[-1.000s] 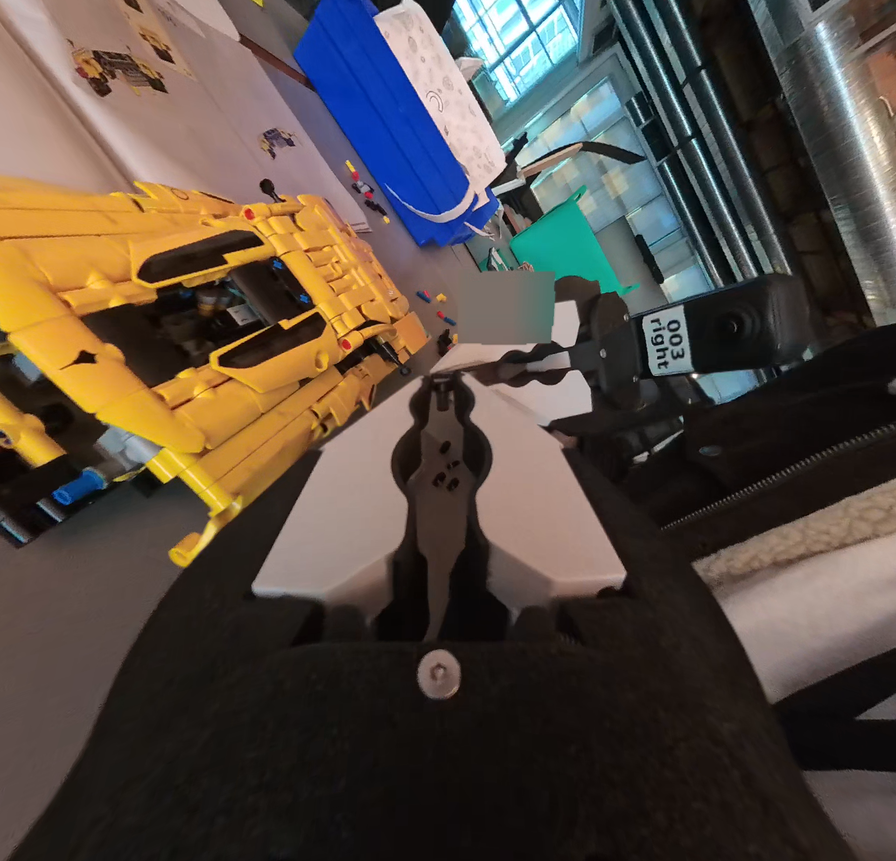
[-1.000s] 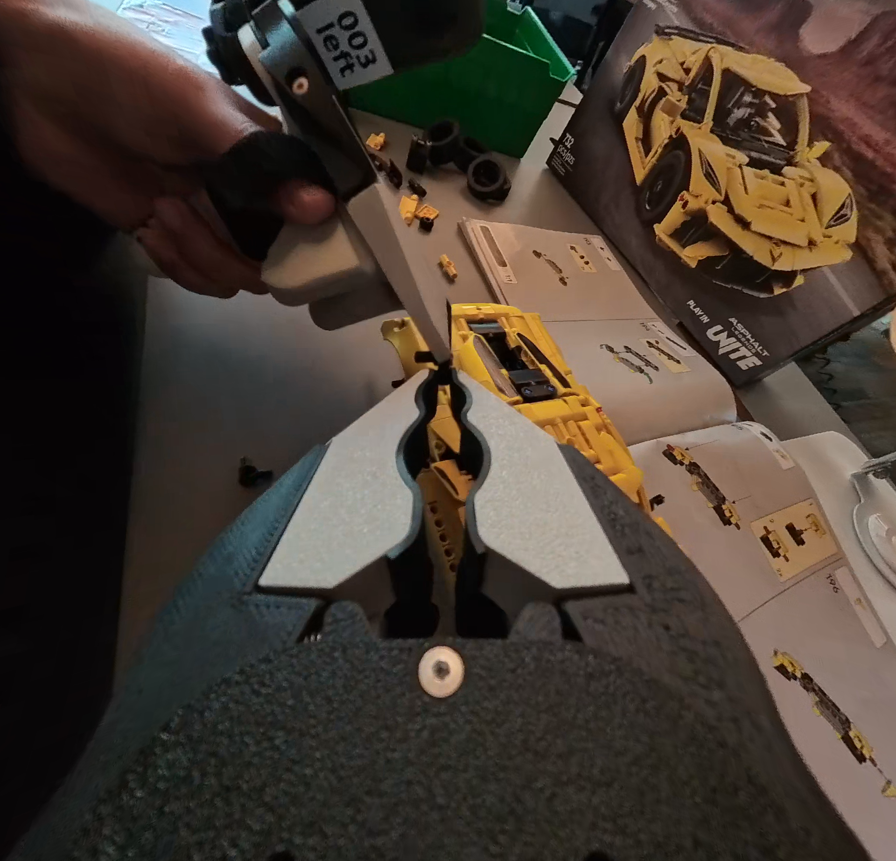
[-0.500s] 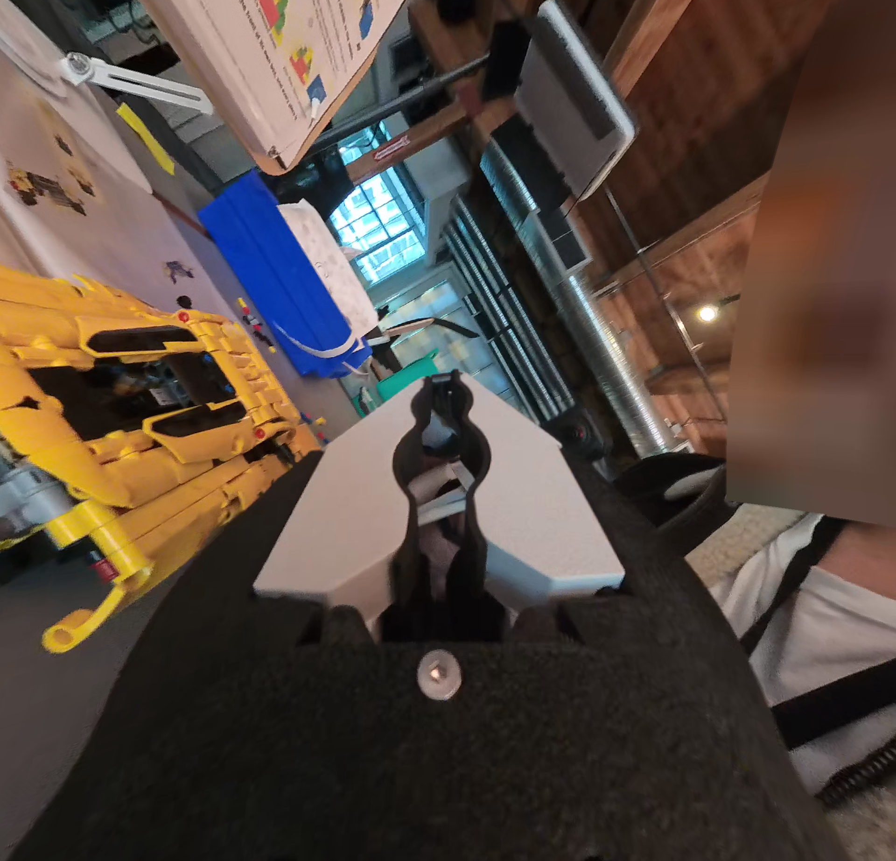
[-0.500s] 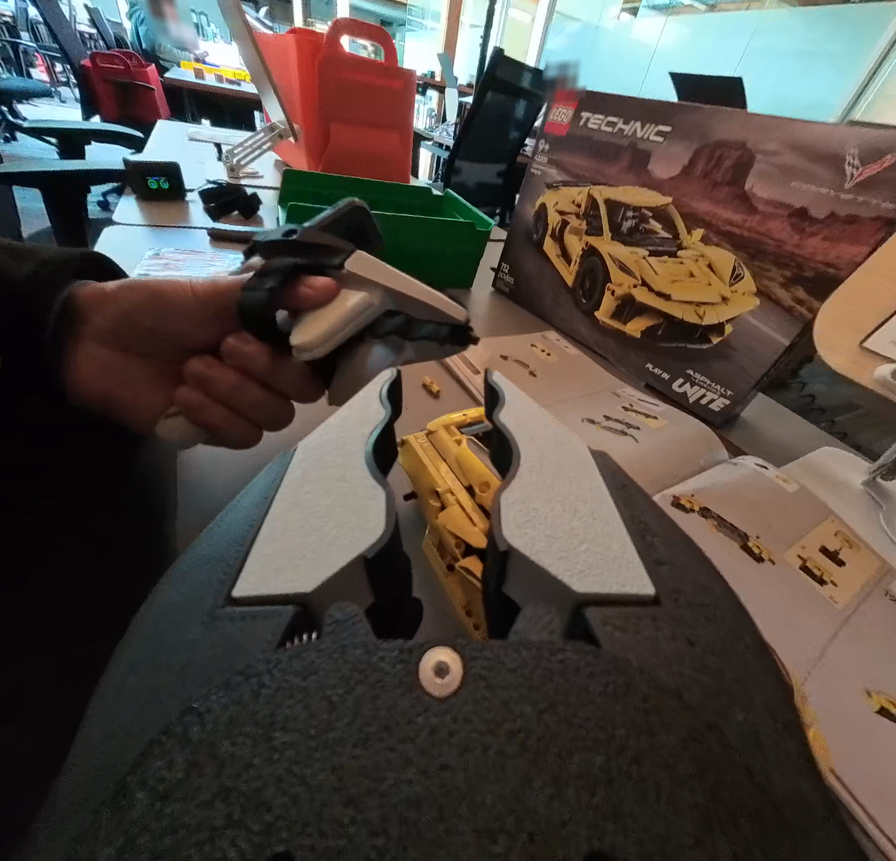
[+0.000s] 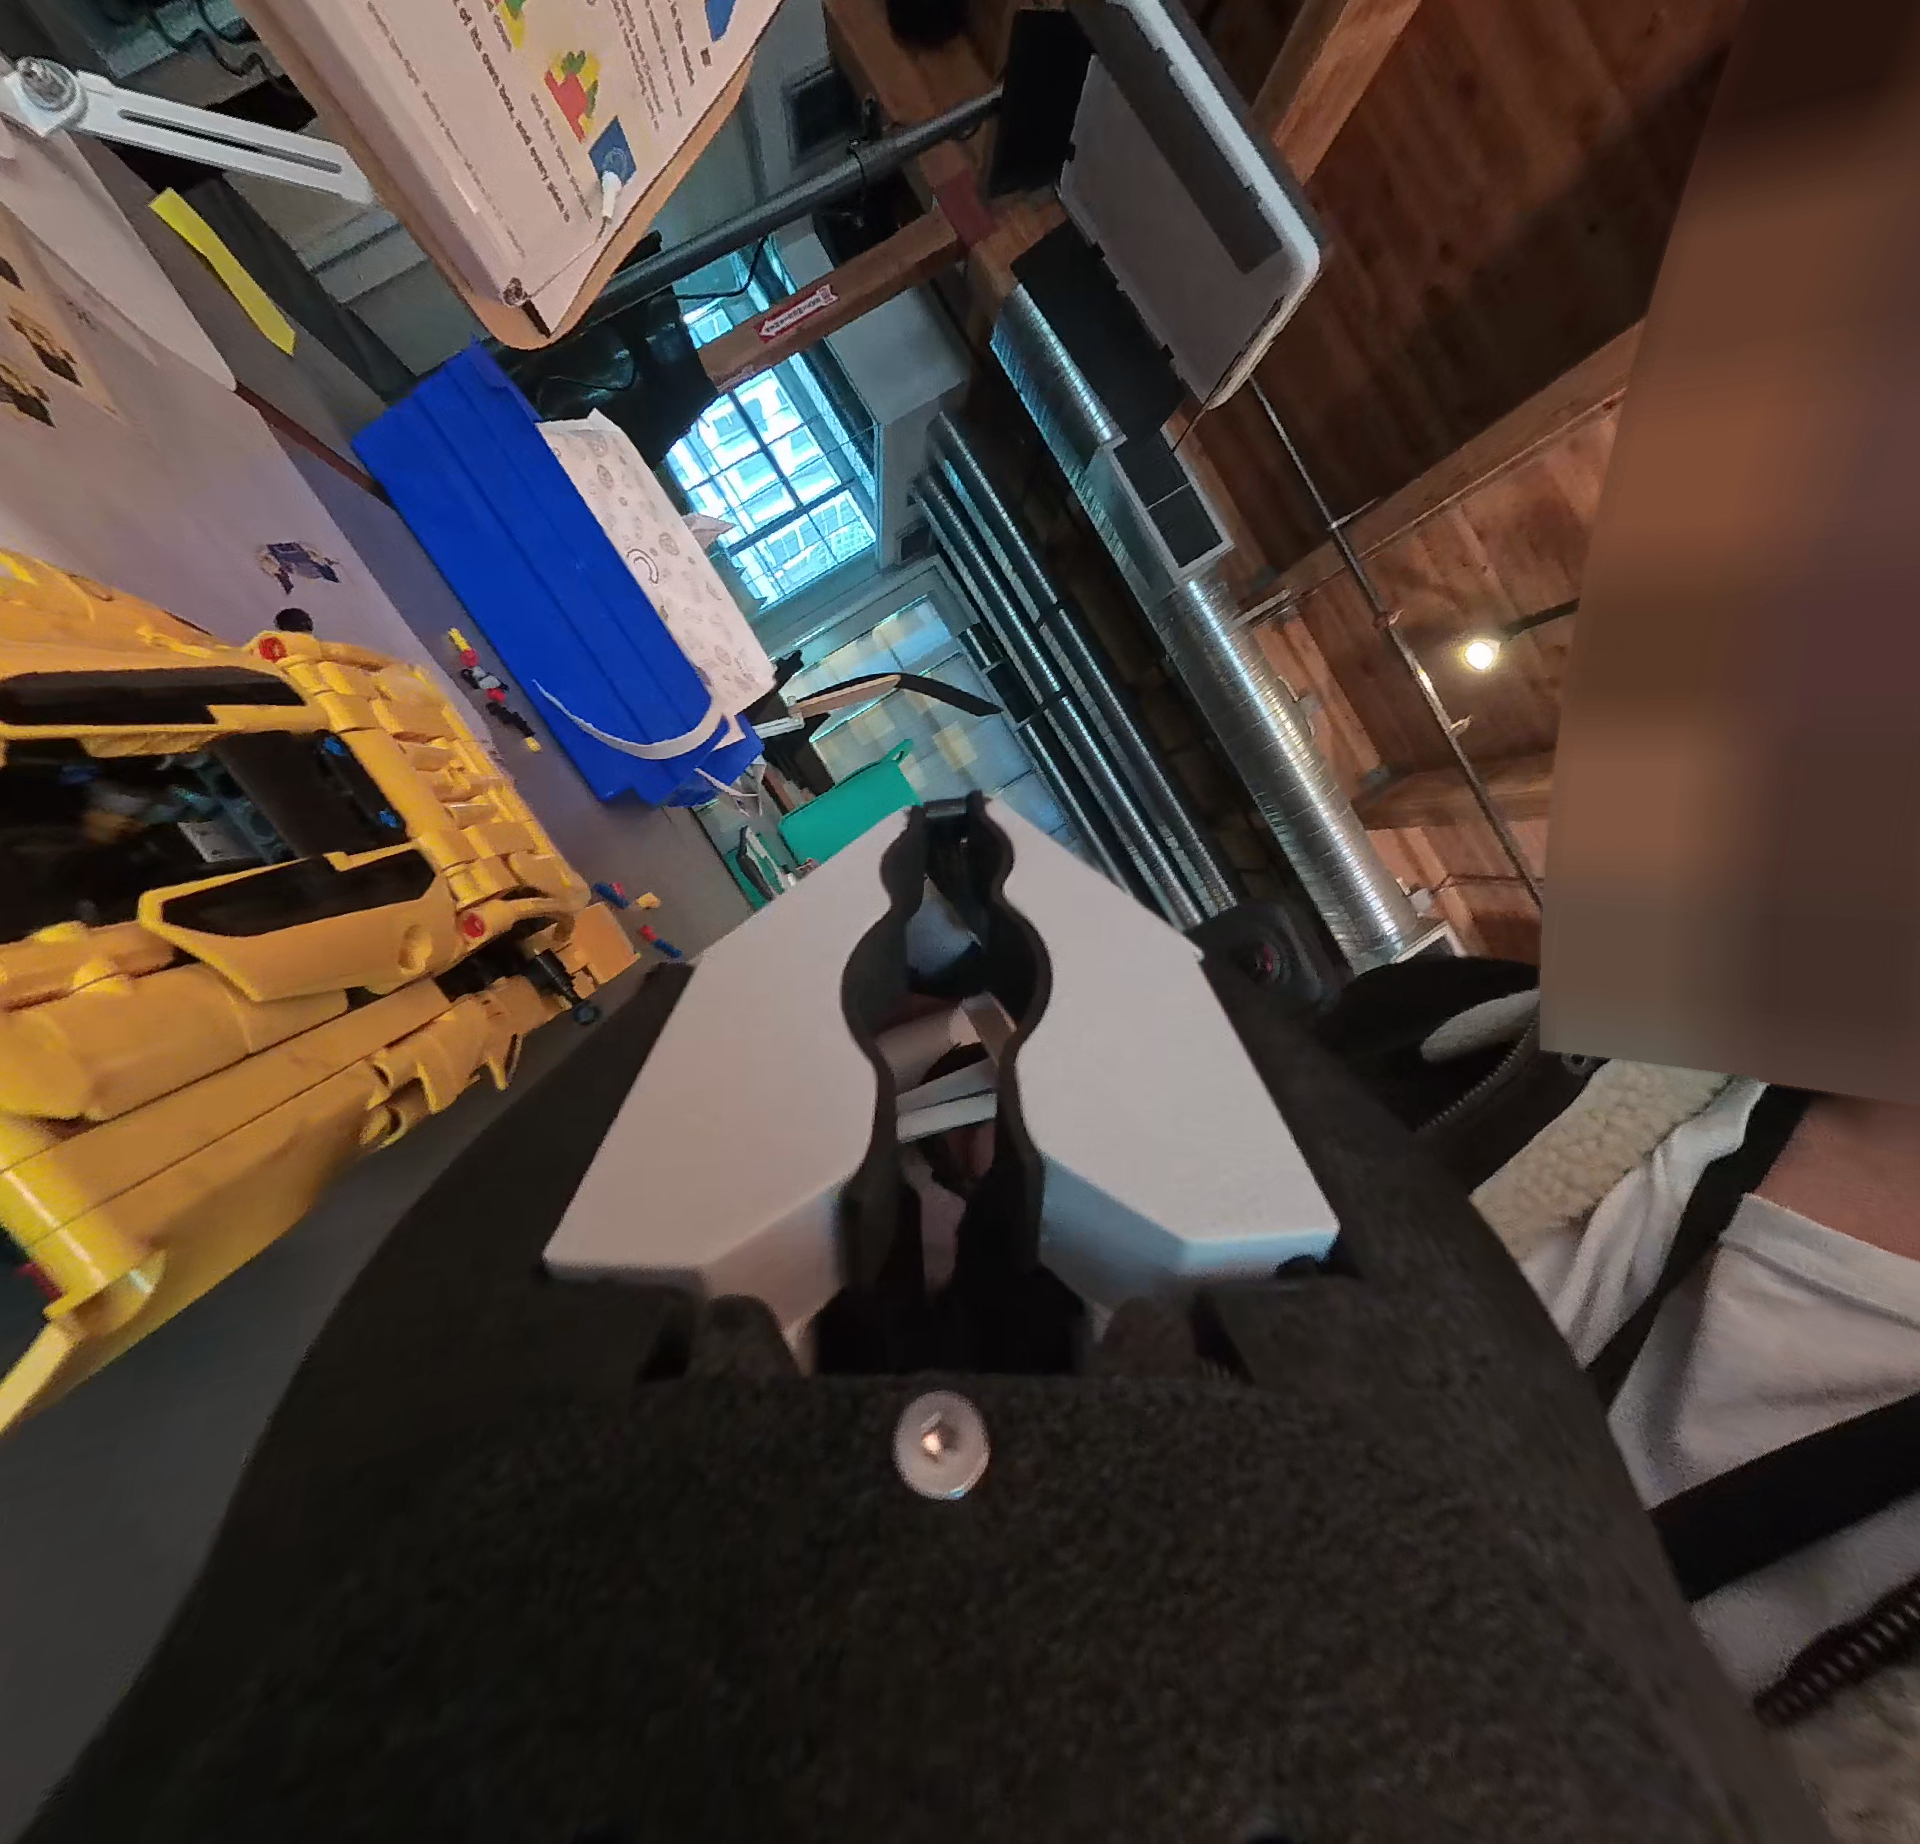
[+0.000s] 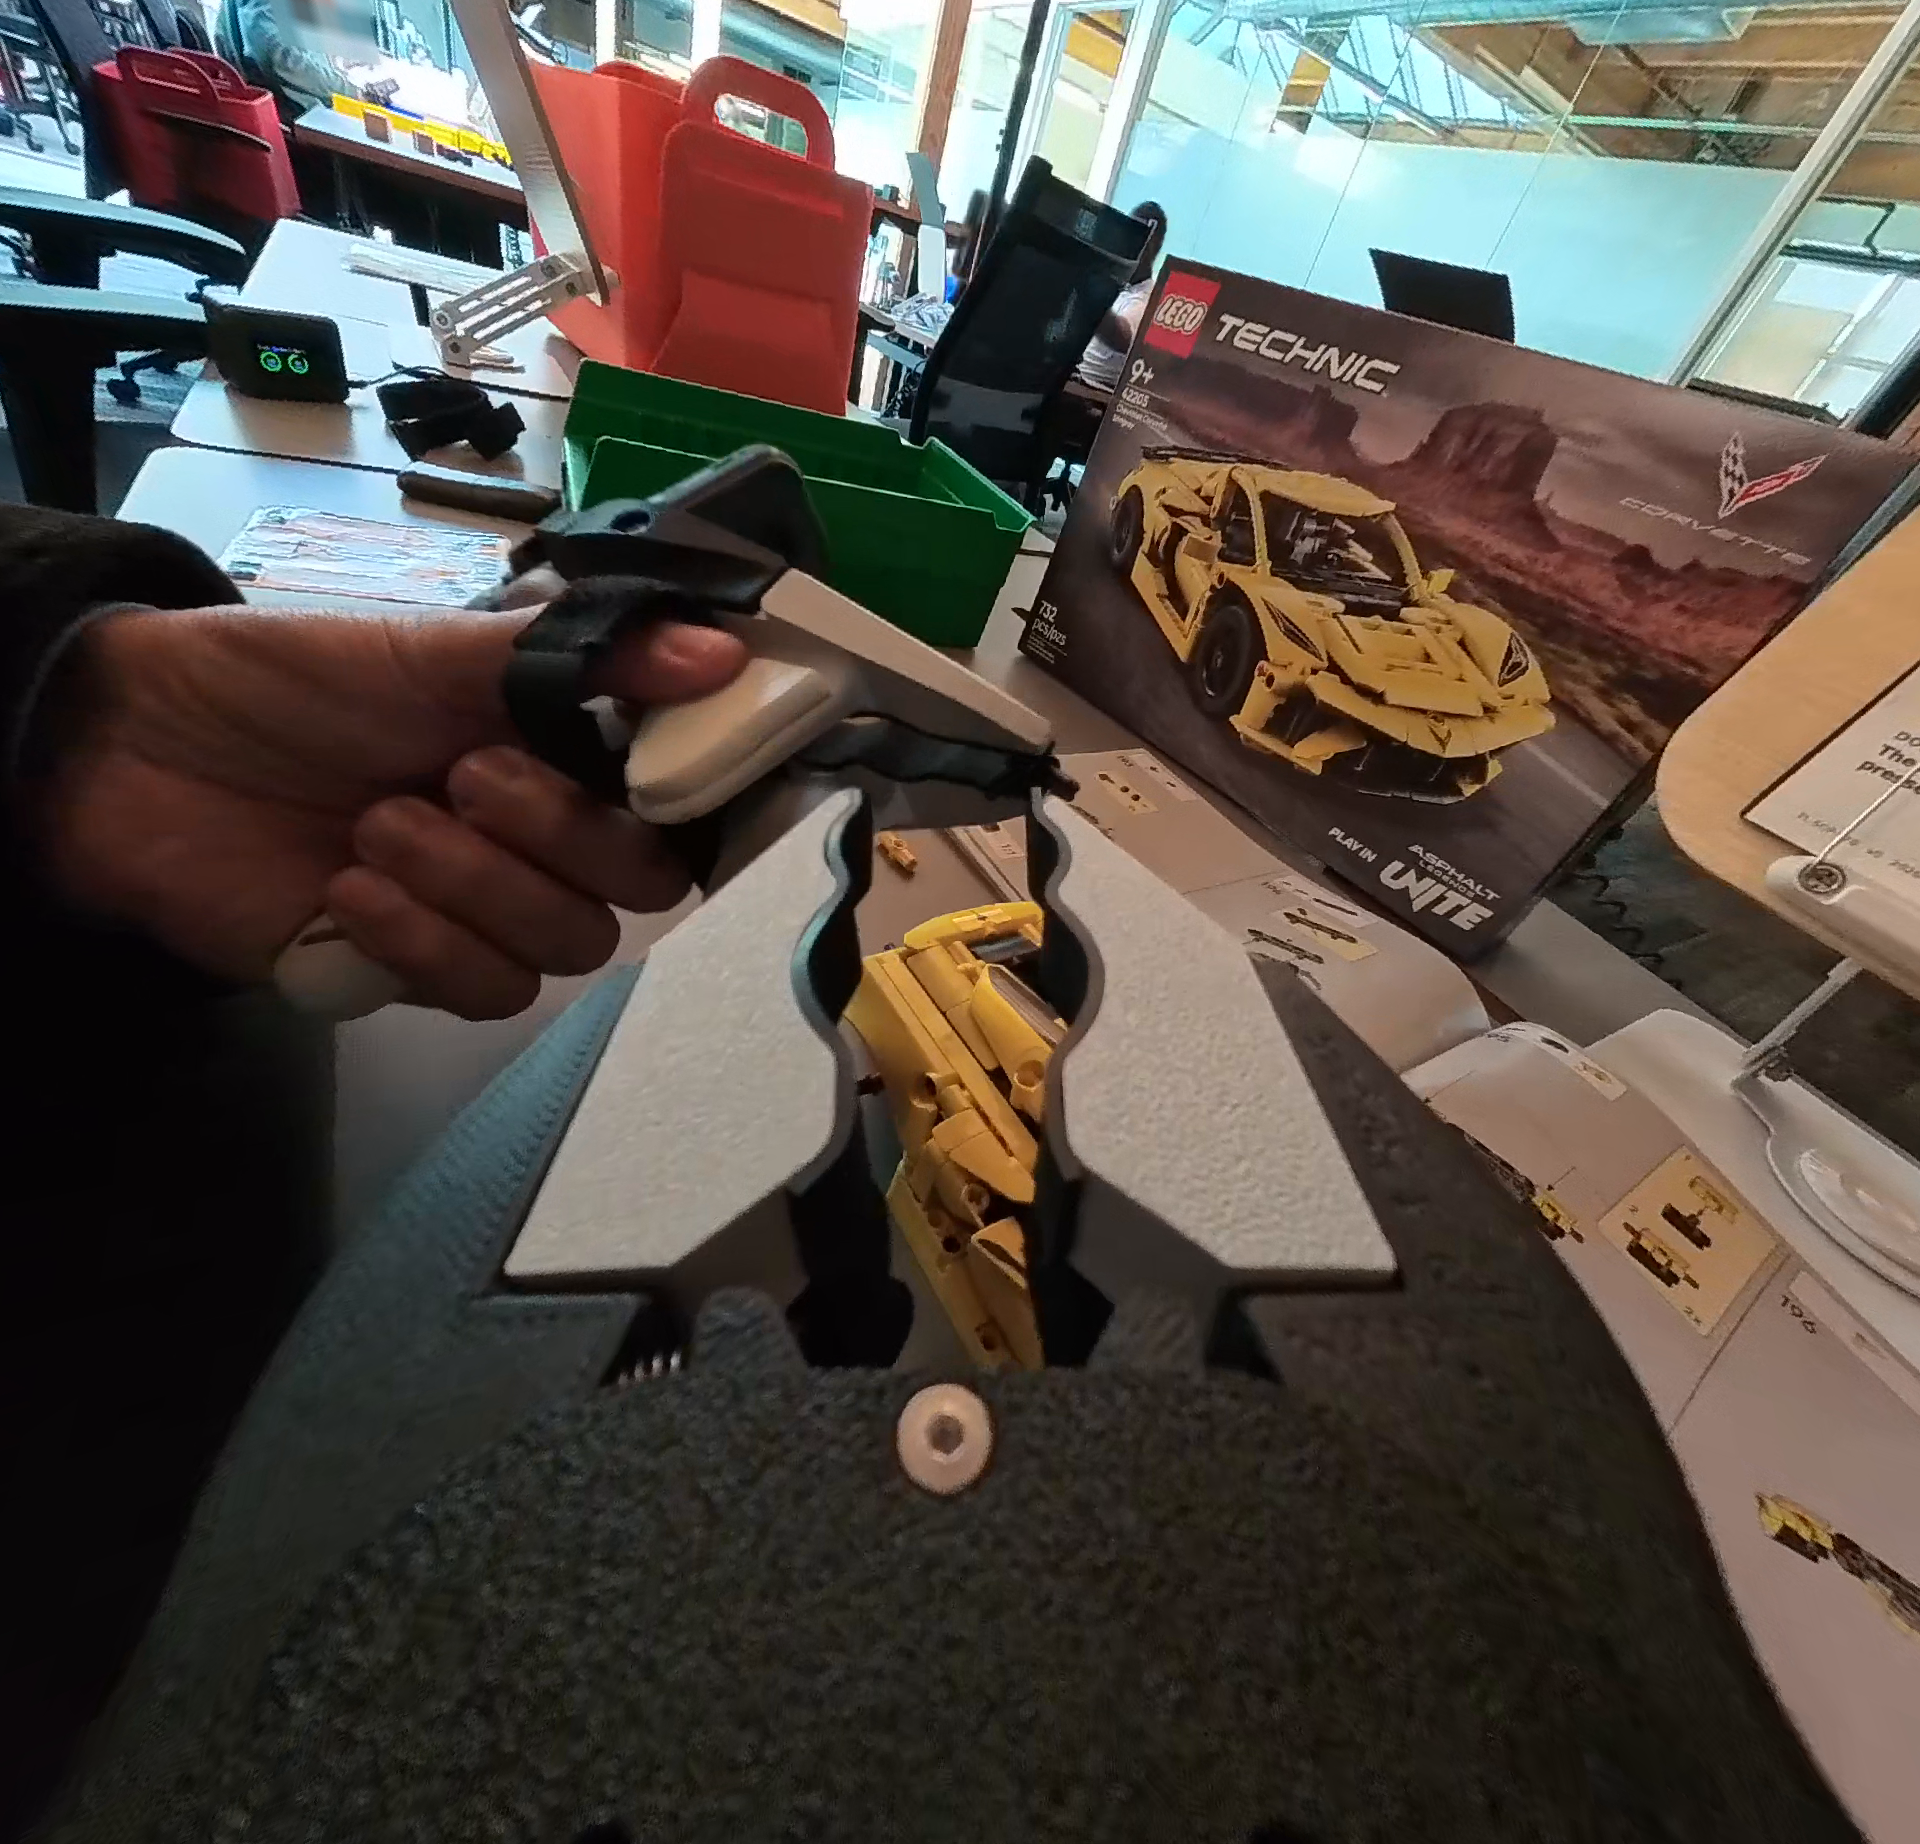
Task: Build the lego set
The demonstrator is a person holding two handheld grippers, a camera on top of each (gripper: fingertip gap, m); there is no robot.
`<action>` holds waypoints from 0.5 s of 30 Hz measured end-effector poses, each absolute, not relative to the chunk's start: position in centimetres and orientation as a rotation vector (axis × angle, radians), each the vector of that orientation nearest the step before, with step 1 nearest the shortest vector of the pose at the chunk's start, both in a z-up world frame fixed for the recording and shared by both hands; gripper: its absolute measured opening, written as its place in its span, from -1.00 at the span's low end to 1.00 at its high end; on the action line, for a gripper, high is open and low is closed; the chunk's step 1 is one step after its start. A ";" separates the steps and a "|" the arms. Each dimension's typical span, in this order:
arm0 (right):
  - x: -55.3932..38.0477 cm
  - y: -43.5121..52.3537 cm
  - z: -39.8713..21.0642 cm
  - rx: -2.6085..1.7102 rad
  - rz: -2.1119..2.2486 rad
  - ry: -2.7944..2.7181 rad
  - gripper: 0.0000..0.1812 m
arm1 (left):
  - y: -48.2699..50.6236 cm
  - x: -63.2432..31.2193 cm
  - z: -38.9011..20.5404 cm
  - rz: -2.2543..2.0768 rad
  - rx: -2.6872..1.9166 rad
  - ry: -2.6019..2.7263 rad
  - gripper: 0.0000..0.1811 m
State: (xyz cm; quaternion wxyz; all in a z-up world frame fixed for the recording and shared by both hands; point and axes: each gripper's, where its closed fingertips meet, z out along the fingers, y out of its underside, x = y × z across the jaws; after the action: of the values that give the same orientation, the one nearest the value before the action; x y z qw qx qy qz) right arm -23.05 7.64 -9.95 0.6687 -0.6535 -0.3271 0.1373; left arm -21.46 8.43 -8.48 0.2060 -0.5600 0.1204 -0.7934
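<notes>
The part-built yellow lego car (image 5: 260, 911) lies on the grey table at the left of the left wrist view. It also shows between my right fingers in the right wrist view (image 6: 966, 1067). My left gripper (image 5: 951, 818) is shut on a small black piece (image 5: 951, 812) at its tips and is held in the air, tilted up. In the right wrist view a hand holds that left gripper (image 6: 1039, 760) just above my right gripper's tips. My right gripper (image 6: 951, 807) is open and empty above the car.
The set's box (image 6: 1455, 599) stands at the back right, with a green bin (image 6: 831, 527) and a red container (image 6: 748, 267) beside it. Instruction pages (image 6: 1662, 1223) lie to the right. A blue bin (image 5: 540, 589) and loose small pieces (image 5: 488, 672) lie beyond the car. Only a small space, under 4 cm, lies between the two pairs of fingers.
My right gripper was shut at the left gripper's tip; it has opened and drawn back. Both grippers have lifted and tilted up from the car. The left stays shut on the black piece.
</notes>
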 end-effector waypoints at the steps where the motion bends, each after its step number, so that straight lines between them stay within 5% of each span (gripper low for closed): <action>1: -23.0 7.6 -9.9 -1.478 0.315 -0.734 -0.72 | 8.3 -21.4 -8.5 -2.184 -1.562 0.366 -0.93; 9: -23.6 6.6 -10.2 -1.507 0.512 -0.745 -0.67 | 7.3 -21.6 -8.9 -1.681 -1.523 0.830 -0.92; 15: -22.9 5.6 -9.0 -1.521 1.118 -0.572 -0.77 | 6.5 -22.6 -9.1 -1.220 -1.322 1.145 -0.92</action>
State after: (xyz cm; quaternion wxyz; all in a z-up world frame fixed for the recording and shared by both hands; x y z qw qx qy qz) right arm -22.89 5.63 -9.02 0.5518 -0.6430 -0.2420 0.4727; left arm -22.65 6.49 -9.12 0.4833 -0.5427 0.4700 -0.5009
